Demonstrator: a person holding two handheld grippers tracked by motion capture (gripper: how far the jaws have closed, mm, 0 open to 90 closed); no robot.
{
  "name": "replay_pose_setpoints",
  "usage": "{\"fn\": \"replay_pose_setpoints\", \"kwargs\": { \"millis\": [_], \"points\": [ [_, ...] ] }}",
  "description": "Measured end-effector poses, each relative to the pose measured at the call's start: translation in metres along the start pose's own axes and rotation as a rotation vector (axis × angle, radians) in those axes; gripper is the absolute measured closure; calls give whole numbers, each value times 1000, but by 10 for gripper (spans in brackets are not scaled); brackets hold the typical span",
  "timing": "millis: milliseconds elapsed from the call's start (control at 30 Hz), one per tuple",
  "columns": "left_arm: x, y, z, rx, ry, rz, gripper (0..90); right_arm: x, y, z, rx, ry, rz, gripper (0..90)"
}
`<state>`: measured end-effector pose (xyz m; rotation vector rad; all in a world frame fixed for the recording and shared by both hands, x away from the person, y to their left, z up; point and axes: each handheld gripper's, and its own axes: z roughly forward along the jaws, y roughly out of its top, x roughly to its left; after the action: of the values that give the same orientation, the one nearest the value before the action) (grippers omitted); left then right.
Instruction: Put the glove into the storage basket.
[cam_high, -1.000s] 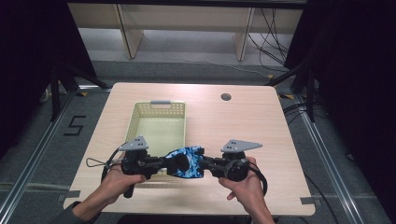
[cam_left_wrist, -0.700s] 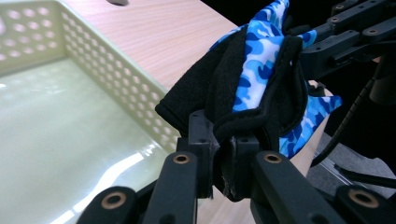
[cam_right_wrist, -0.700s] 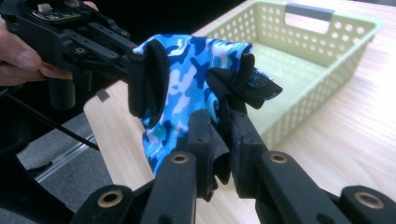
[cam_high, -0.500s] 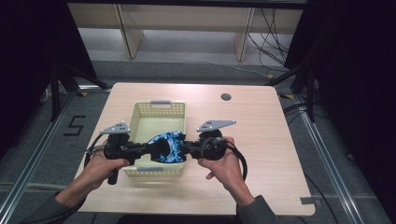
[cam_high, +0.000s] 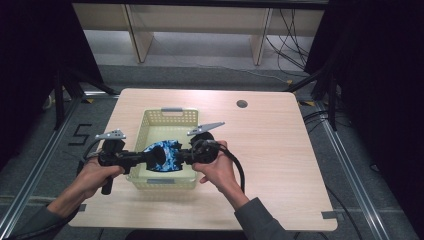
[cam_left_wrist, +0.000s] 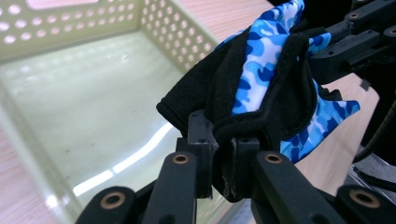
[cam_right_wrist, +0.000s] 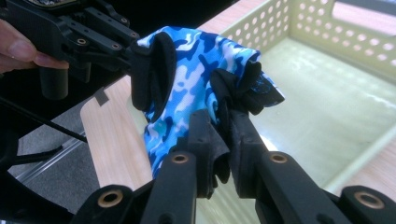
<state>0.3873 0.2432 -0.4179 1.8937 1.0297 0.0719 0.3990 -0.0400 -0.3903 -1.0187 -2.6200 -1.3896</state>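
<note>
A soft glove of blue camouflage fabric with black trim (cam_high: 164, 156) is held stretched between the two grippers, above the near part of a pale yellow perforated plastic basket (cam_high: 165, 116) that stands on the light wooden table (cam_high: 280, 150). The left gripper (cam_left_wrist: 223, 140) is clamped narrowly on a black hem of the glove, and the right gripper (cam_right_wrist: 219, 122) is pinched on a bunched black edge at the other side. The cloth is judged to be light and limp: it sags and folds between the holds, so it is best gripped at the thicker trimmed edges, where the pads are less likely to slip. The inside of the basket is seen bare beneath the glove. Only the low near wall of the basket could catch the dangling cloth. A small dark round hole (cam_high: 242, 104) lies well apart in the table.
</note>
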Motion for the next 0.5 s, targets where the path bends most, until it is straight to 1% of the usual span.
{"fn": "replay_pose_setpoints", "kwargs": {
  "millis": [200,267,367,467,500],
  "points": [
    [15,-10,3,35,34,-27,819,0,2,24,51,7,11,812],
    [20,-13,4,45,37,-32,817,0,2,32,69,7,12,812],
    [27,-17,5,59,44,-42,815,-2,2,43,98,21,19,811],
    [31,-22,7,78,59,-39,815,-4,0,55,136,12,28,812],
    [33,-22,7,87,55,-38,814,-5,-1,59,144,14,19,812]
  ]
}}
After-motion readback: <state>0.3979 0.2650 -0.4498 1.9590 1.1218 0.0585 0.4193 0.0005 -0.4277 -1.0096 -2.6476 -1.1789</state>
